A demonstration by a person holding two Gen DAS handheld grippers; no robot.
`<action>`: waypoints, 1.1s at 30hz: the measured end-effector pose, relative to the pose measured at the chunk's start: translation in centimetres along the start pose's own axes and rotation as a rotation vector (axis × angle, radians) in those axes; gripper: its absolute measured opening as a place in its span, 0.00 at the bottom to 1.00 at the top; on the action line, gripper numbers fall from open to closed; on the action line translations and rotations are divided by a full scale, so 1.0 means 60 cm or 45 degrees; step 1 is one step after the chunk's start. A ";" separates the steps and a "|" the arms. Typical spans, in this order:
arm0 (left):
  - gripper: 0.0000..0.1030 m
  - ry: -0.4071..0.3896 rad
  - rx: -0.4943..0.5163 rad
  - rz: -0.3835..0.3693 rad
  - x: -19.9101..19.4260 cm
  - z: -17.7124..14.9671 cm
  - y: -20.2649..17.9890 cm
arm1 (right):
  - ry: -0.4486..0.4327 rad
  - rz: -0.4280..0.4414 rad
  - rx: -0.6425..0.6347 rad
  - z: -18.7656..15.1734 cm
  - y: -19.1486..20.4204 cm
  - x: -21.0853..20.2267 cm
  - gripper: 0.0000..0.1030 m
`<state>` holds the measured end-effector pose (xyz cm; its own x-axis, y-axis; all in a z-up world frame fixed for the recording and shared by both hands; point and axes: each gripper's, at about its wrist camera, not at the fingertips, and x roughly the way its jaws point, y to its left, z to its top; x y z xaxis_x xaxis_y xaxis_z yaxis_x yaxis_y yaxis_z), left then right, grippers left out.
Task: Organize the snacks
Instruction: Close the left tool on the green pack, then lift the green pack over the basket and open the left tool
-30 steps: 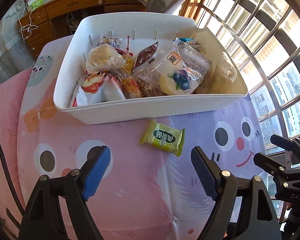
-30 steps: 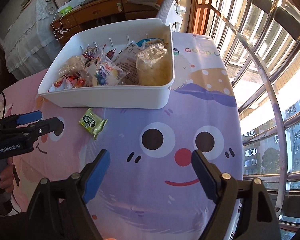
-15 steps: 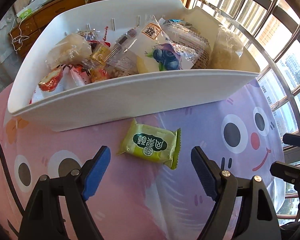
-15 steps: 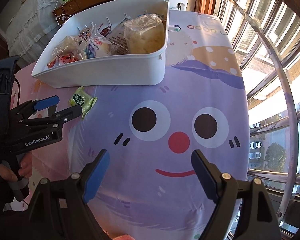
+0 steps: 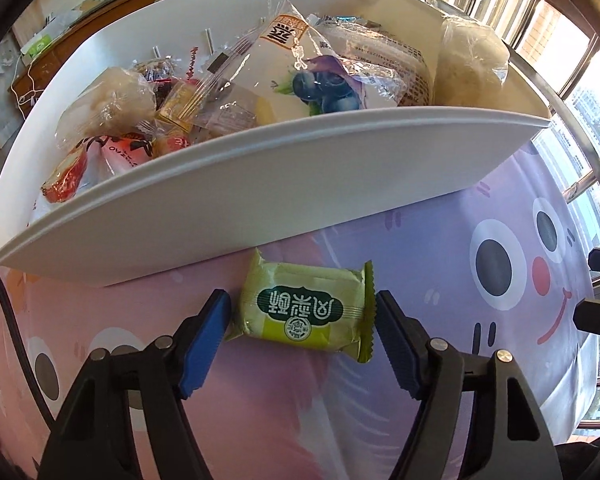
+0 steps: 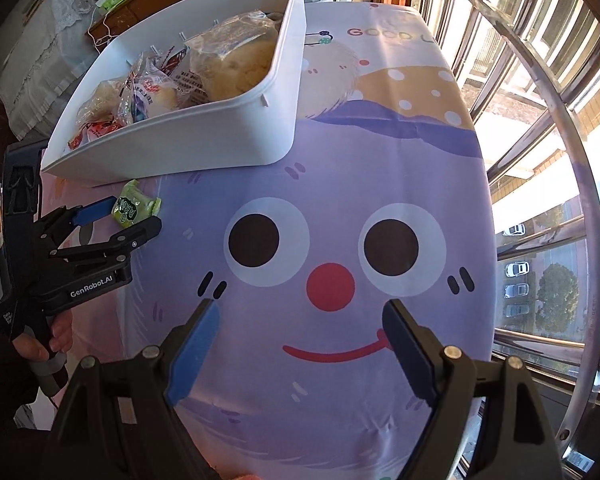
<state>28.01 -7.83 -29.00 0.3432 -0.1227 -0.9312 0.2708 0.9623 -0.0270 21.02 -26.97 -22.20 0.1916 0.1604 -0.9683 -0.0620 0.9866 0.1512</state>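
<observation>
A green wrapped snack [image 5: 304, 307] lies on the cloth-covered table just in front of the white bin [image 5: 260, 184]. My left gripper [image 5: 302, 316] is open, with its blue pads on either side of the snack and the jaws close to it. The snack also shows in the right wrist view [image 6: 134, 208], between the left gripper's fingers [image 6: 116, 222]. The white bin [image 6: 204, 140] holds several packaged snacks, among them a blueberry pack [image 5: 312, 80]. My right gripper [image 6: 300, 340] is open and empty above the purple cartoon face.
The table wears a pink and purple cartoon cloth [image 6: 340, 240]. A window with metal bars [image 6: 560, 120] runs along the right side. A wooden dresser [image 5: 100, 20] stands behind the bin.
My left gripper has moved forward and down to the green snack, and its jaws have narrowed around it. The right gripper has shifted a little closer to the table.
</observation>
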 end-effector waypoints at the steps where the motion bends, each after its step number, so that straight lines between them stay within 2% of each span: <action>1: 0.67 -0.002 0.004 0.000 0.001 0.002 -0.001 | 0.002 0.002 0.004 0.001 -0.001 0.001 0.82; 11: 0.51 -0.061 -0.005 0.010 0.002 -0.004 -0.009 | 0.001 0.015 0.012 0.002 -0.008 0.005 0.82; 20: 0.49 -0.035 -0.031 0.030 -0.017 -0.027 -0.003 | -0.014 0.033 -0.012 0.003 0.002 -0.003 0.82; 27: 0.49 -0.059 -0.083 0.043 -0.085 -0.046 0.016 | -0.032 0.055 -0.023 0.002 0.010 -0.008 0.82; 33: 0.49 -0.111 -0.060 0.039 -0.165 -0.033 0.020 | -0.043 0.091 -0.019 0.005 0.015 -0.005 0.82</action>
<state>23.17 -5.00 -20.53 0.4279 -0.1121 -0.8968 0.2176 0.9759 -0.0182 21.18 -26.14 -21.71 0.2194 0.2317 -0.9477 -0.0914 0.9720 0.2165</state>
